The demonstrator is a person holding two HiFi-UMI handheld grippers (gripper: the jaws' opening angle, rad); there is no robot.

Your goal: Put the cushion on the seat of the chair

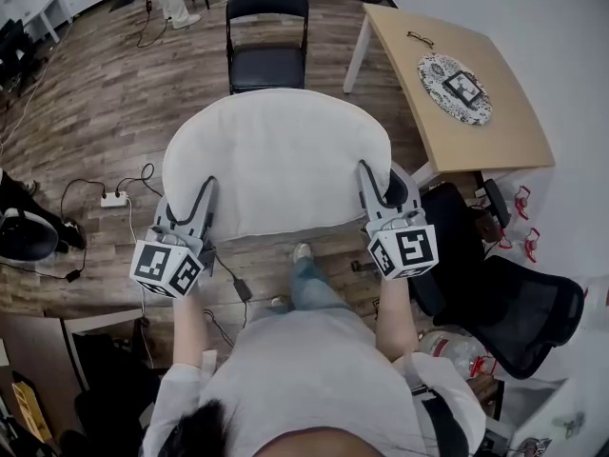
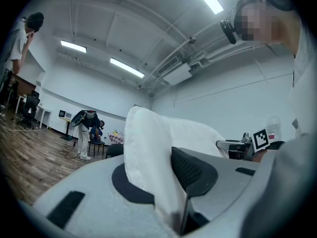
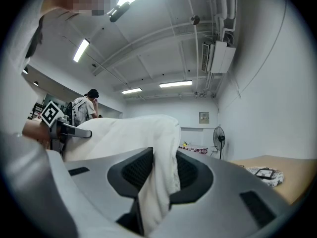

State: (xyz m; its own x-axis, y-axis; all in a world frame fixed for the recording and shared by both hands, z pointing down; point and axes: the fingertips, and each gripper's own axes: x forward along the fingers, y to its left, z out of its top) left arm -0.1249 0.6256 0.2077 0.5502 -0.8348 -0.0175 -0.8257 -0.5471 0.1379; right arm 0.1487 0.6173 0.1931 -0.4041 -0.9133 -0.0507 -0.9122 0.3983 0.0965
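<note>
The cushion (image 1: 276, 160) is not yet on the chair (image 1: 267, 67). It hangs flat in the air above the wood-plank floor (image 1: 105, 112), carried between the two grippers just short of the seat. The left gripper (image 1: 206, 190) is clamped on the cushion's near-left edge and the right gripper (image 1: 367, 171) on its near-right edge. In each gripper view the white fabric is pinched between the dark, mesh-textured pads and bulges out above them. Gripping at both sides probably makes sense because the cushion is wide and soft: one grip would let it droop or fold, while two keep it spread and roughly level, ready to go down flat. Both grips sit on the edge nearest the person, which leaves the far edge free to lead onto the seat. The cushion is a pale, rounded pad, broad with curved corners and a seamed rim, and its cloth looks matte and slightly nubbly. It gives readily under the pads, so it should settle to the seat without bouncing. The chair is a black folding type with a thin metal frame, a padded back and a flat dark seat that looks smaller than the cushion, so some overhang seems likely. It faces the person with its seat bare. A light wooden table (image 1: 504, 141) stands to the right, clear of the path.
</note>
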